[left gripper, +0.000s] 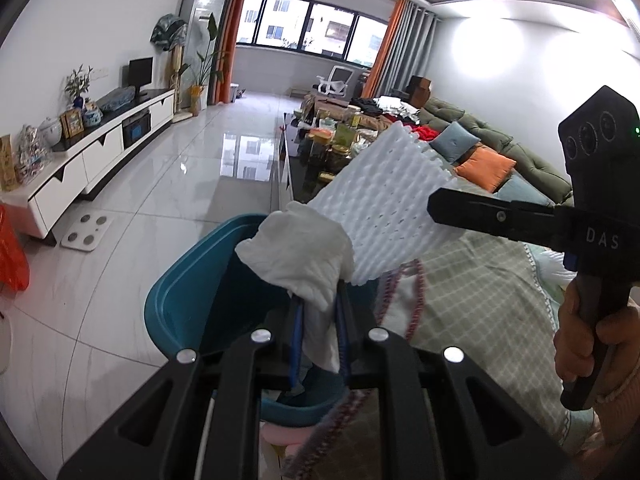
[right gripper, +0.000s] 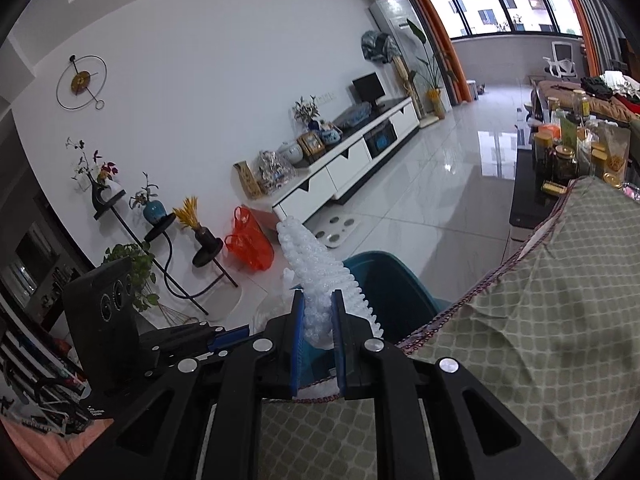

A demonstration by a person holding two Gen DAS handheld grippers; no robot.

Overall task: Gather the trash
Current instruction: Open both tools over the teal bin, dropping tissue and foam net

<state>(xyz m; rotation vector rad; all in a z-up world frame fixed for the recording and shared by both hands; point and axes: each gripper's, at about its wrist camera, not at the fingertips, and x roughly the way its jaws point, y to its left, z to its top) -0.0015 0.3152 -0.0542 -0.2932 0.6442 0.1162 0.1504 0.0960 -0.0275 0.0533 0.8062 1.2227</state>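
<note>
Left gripper: nearest the left wrist camera, its blue-lined fingers pinch a crumpled white tissue, which bulges above the fingertips and hangs in a tail between them.
Right gripper: pressed onto a white foam fruit net, held near one edge so the rest of the sheet stands up past the fingertips.
Where the trash is: both pieces are in the air over or just beside the teal bin, which stands on the tiled floor against a checked green cloth; in the left view the foam net overlaps the tissue and may be touching it.
Step in hand: judged from this, carrying both pieces to the bin for dropping.
Doing it well: bring each piece fully above the bin's open mouth before letting go; the light net could drift or catch on the rim, so lower it inside first. Release one piece at a time so they do not snag each other.
Risk: the tissue tail may cling to the blue pads after opening.
Tissue look: soft, creased, quilted, limp.
Net look: stiff-springy white mesh with a bumpy lattice and scalloped edges, holding its flat shape.
</note>
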